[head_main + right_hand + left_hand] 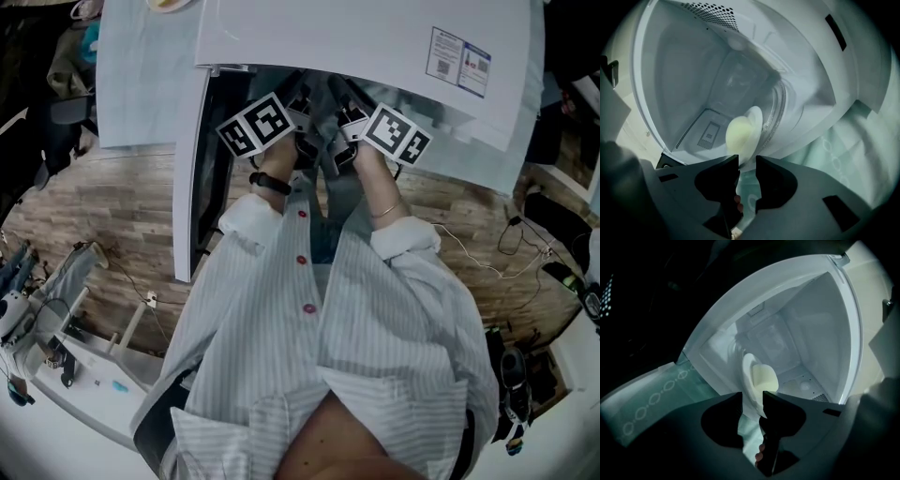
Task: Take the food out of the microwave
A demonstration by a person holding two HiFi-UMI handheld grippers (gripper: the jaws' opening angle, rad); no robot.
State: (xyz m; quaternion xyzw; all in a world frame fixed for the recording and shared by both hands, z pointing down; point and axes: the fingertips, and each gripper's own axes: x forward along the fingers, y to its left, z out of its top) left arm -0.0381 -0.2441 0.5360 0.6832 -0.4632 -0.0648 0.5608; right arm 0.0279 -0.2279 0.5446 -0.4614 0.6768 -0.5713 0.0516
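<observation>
**Head view: both grippers reaching into the open microwave point(375, 42)**

The white microwave fills the top of the head view, and its door point(187, 187) is swung open on the left. In the gripper views a white plate point(747, 373) is at the front edge of the cavity, about level with the opening. The food point(765, 378), a pale rounded lump, sits on the plate. The left gripper point(752, 405) has the rim on its side pinched between its jaws. The right gripper point(747, 165) is clamped the same way on the opposite rim.
</observation>
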